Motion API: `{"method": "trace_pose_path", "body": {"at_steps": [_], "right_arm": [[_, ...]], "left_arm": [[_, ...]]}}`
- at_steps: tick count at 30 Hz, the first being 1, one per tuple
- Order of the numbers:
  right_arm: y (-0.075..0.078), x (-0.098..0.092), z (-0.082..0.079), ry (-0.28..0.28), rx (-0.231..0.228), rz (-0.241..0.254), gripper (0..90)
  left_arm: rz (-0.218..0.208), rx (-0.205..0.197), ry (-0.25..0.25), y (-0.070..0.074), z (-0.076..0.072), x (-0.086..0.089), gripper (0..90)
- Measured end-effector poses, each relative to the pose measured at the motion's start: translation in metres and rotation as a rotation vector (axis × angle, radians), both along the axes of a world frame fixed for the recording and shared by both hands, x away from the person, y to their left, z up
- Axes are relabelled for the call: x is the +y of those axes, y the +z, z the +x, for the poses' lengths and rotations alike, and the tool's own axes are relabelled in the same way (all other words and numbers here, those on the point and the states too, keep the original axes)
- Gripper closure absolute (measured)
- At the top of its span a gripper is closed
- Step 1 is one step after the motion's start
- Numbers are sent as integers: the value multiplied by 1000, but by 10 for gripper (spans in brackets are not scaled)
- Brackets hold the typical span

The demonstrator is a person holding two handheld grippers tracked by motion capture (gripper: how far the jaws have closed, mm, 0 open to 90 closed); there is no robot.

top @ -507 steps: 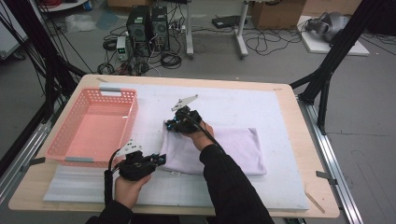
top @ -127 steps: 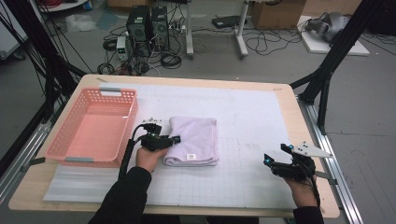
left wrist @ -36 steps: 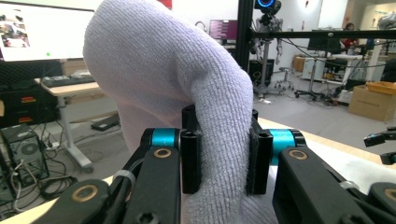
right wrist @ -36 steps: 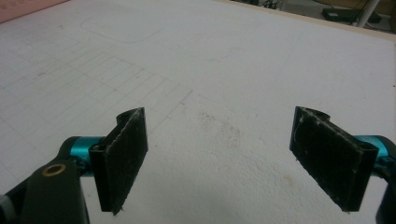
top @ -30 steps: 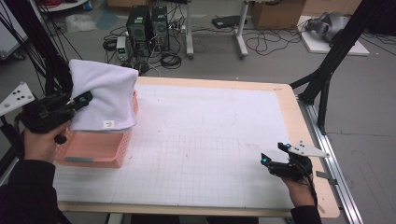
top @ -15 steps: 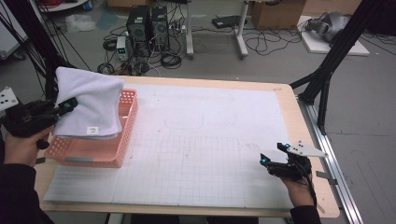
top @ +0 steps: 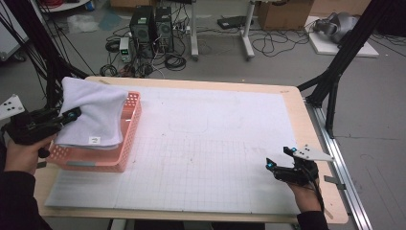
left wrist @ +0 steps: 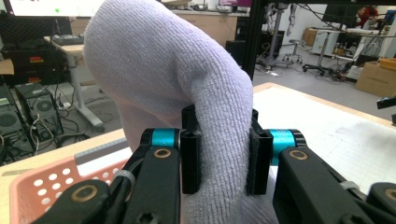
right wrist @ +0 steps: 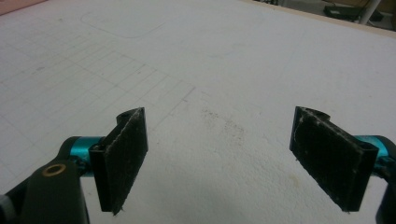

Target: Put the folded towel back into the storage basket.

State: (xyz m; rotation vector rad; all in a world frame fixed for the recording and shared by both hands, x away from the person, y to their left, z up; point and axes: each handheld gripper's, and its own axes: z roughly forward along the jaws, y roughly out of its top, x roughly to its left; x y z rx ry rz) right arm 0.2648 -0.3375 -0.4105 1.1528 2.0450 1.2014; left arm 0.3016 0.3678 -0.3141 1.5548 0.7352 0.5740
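— While the left claw [left wrist: 219, 163] pinches the folded towel [top: 93, 112], where does it hang?
— Over the pink basket [top: 125, 143], partly inside. The right claw [right wrist: 233, 158] gapes empty over the tabletop [top: 215, 143].

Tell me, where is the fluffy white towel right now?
In the high view the towel is at the table's left edge, draped over the pink basket, pinched by the left tool.
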Motion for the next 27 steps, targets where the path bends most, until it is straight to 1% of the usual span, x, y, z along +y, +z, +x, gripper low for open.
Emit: {"method": "trace_pose_path", "body": {"at_steps": [6,8,16,21,23,27], "right_arm": [[-1,1,0,-1,8,-2,182],[-1,2,0,-2,9,-4,182],[-1,2,0,-2,13,-8,182],[-2,3,0,0,13,-11,182],[-2,2,0,1,12,-14,182],[-2,1,0,-3,11,-15,182]], "left_arm": [[10,31,-24,-10,3,-3,723],[6,38,-27,-14,5,-4,723],[4,86,-12,-31,16,-4,723],[13,110,-12,-35,24,-1,723],[9,118,-5,-35,26,2,723],[-1,118,3,-35,25,9,723]]}}
